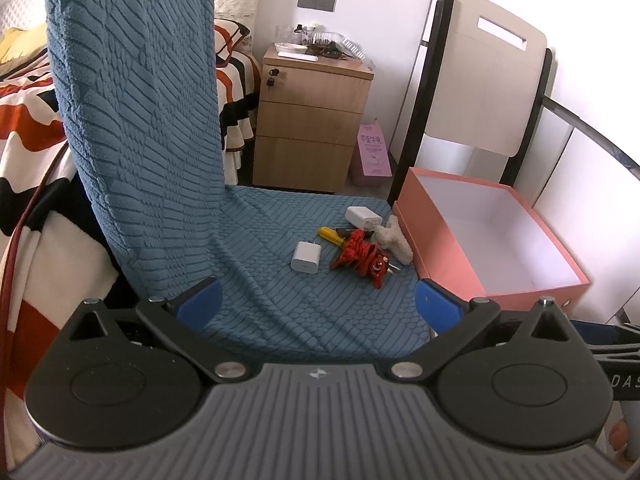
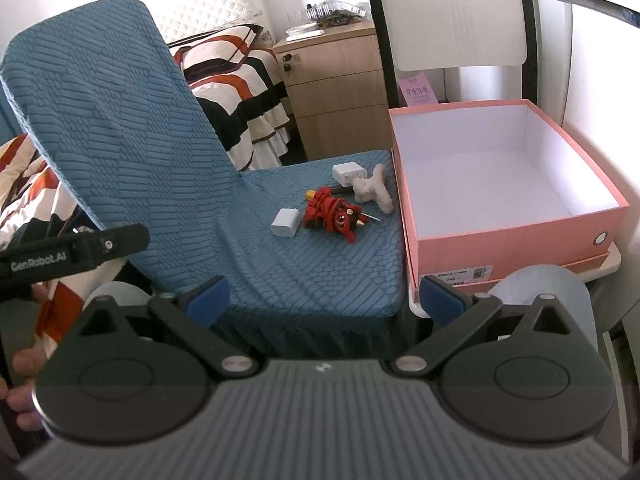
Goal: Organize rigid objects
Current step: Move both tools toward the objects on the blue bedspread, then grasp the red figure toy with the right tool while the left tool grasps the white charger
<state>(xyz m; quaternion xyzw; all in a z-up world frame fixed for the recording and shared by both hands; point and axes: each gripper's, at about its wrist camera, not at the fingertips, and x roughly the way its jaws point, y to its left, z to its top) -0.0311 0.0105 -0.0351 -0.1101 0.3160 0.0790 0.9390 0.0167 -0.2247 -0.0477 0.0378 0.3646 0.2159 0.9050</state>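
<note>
On the blue-covered chair seat [image 1: 280, 288] [image 2: 320, 264] lie a white charger [image 1: 305, 256] [image 2: 285, 221], a second white charger [image 1: 362, 216] [image 2: 349, 173], a red toy figure [image 1: 362, 257] [image 2: 334, 213], a yellow-handled screwdriver [image 1: 330, 233] [image 2: 310, 193] and a beige plush piece [image 1: 394, 238] [image 2: 374, 188]. An open, empty pink box [image 1: 492, 240] [image 2: 508, 176] stands right of the seat. My left gripper [image 1: 318, 304] is open and empty, well short of the objects. My right gripper [image 2: 325, 294] is open and empty at the seat's front edge.
The chair's blue backrest [image 1: 136, 120] [image 2: 108, 112] rises at the left. A wooden nightstand [image 1: 312, 120] [image 2: 340, 92] and a bed with a striped blanket [image 1: 24, 128] [image 2: 236, 76] stand behind. A second chair's back [image 1: 492, 80] stands behind the box.
</note>
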